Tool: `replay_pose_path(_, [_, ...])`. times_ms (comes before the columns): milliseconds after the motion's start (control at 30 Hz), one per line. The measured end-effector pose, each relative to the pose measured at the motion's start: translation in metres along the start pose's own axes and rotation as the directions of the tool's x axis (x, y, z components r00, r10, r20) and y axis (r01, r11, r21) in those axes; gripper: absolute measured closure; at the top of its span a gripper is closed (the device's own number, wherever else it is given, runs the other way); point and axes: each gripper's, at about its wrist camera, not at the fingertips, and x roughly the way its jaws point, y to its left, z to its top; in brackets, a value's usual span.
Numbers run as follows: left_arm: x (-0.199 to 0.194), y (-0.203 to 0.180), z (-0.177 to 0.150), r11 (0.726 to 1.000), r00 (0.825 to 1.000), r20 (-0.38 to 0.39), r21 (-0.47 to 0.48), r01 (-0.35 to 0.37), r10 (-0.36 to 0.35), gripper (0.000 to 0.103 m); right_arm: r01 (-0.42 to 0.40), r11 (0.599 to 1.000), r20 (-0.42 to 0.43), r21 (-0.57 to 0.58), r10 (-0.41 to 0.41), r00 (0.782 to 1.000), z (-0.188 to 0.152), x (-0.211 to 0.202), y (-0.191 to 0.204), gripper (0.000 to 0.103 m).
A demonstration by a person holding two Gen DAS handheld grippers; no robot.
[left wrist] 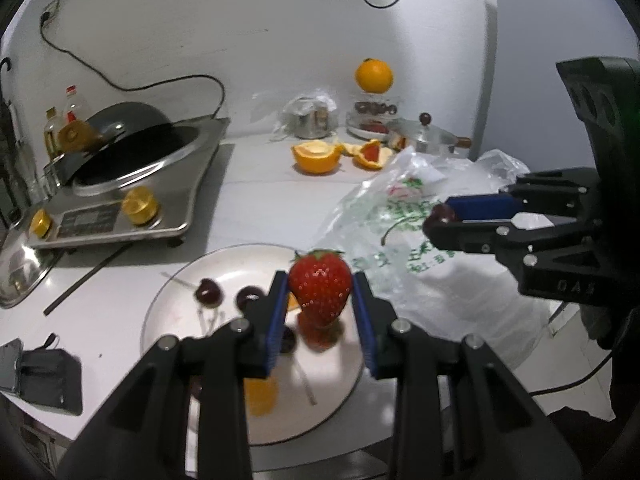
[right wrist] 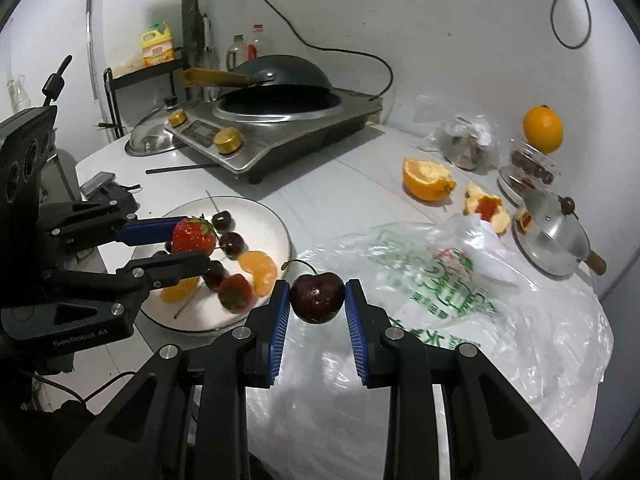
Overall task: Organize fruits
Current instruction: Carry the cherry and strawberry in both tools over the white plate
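Left gripper (left wrist: 320, 296): jaws pinching a strawberry (left wrist: 320, 288), held above the plate (left wrist: 168, 300) of fruit on the counter (left wrist: 260, 204). Right gripper (right wrist: 317, 300): jaws pinching a dark cherry (right wrist: 317, 298) over the plastic bag (right wrist: 460, 288), just beside the plate.

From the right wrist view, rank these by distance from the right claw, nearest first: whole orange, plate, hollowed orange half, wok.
1. The plate, just left of the right claw.
2. The hollowed orange half, mid-counter, up and right.
3. The wok on the cooker and the whole orange, far right: both at the back, too close to call.
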Motion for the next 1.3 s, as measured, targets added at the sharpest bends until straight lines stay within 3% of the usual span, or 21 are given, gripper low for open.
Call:
replay_pose_path(733, [-0.008, 0.076, -0.023, 0.993, 0.996, -0.016, -0.076, -0.091, 0.09, 0.07, -0.039, 0.997, -0.04, -0.064, 0.037, 0.999, 0.026, 0.037, 0.046, 0.073])
replay_pose_path(1300, [0.032, 0.102, -0.02, 0.99, 0.991, -0.076, -0.073, -0.12, 0.114, 0.07, -0.09, 0.994, -0.076, -0.065, 0.085, 0.993, 0.044, 0.083, 0.044, 0.073])
